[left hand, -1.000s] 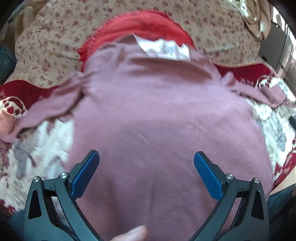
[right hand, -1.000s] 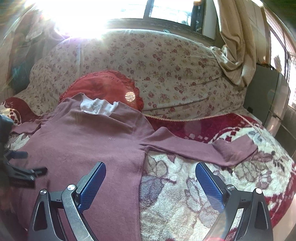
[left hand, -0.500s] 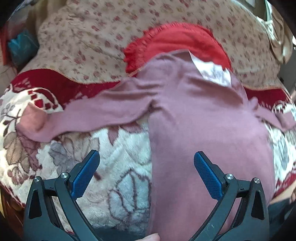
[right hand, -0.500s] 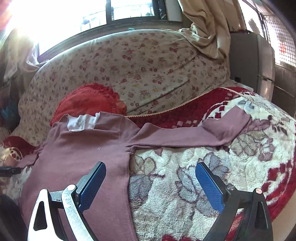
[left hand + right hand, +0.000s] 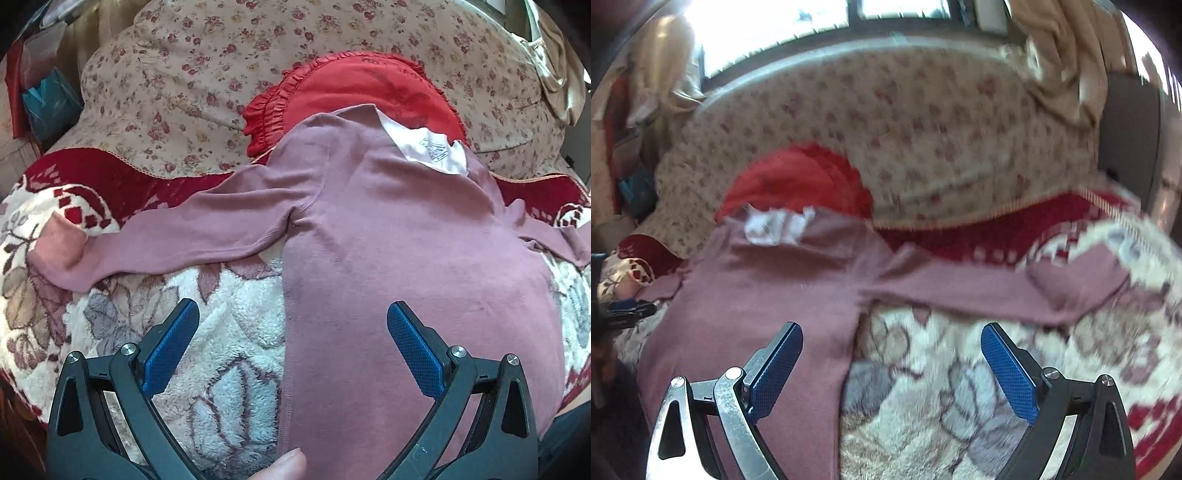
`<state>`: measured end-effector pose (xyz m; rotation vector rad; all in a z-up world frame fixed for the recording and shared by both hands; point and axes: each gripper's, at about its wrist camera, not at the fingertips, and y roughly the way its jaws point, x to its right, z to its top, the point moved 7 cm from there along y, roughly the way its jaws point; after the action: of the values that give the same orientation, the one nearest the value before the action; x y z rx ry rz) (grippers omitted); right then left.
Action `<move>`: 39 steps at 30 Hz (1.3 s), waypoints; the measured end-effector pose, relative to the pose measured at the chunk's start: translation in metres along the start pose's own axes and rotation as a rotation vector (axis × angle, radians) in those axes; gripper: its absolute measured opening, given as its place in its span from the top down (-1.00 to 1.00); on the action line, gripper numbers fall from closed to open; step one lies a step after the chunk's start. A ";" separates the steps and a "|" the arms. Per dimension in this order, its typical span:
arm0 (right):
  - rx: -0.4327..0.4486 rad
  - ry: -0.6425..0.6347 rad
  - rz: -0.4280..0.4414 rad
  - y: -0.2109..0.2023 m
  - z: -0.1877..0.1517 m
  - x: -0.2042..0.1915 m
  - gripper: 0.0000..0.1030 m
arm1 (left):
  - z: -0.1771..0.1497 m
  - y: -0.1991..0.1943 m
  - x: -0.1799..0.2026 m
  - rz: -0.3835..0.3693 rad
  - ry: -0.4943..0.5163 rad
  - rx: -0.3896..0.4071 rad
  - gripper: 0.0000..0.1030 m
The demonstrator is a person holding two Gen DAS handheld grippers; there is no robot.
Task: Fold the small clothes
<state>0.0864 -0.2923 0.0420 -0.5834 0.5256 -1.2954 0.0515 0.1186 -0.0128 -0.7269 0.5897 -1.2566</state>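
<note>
A small mauve long-sleeved top (image 5: 399,251) lies spread flat on a floral blanket, its neck with a white label (image 5: 428,149) at the far end and both sleeves stretched out sideways. My left gripper (image 5: 291,328) is open and empty above the top's left side seam near the hem. Its left sleeve (image 5: 177,232) runs out to the left. In the right wrist view the top (image 5: 764,295) shows blurred. My right gripper (image 5: 892,350) is open and empty above the right side seam. The right sleeve (image 5: 997,291) stretches right.
The fluffy floral blanket (image 5: 229,332) covers a sofa seat. A red frilled cushion (image 5: 351,92) lies under the top's neck against the flowered backrest (image 5: 184,81). A beige curtain (image 5: 1060,62) and a window are behind. A grey unit (image 5: 1130,129) stands at right.
Both grippers have shifted outward from the top's middle to its side seams, each sleeve coming into view. The right wrist view is now blurred by motion. Both stay open.
</note>
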 end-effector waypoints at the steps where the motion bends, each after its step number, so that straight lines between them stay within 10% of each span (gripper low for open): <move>1: -0.010 -0.002 -0.028 0.003 -0.002 0.000 -0.72 | 0.000 0.000 0.001 0.006 0.008 0.003 -0.99; 39: 0.029 0.012 -0.115 0.003 0.006 0.005 -0.72 | -0.008 0.010 0.009 -0.015 0.022 -0.042 -0.99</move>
<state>0.0935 -0.2965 0.0448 -0.5894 0.4880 -1.4138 0.0542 0.1104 -0.0257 -0.7552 0.6310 -1.2708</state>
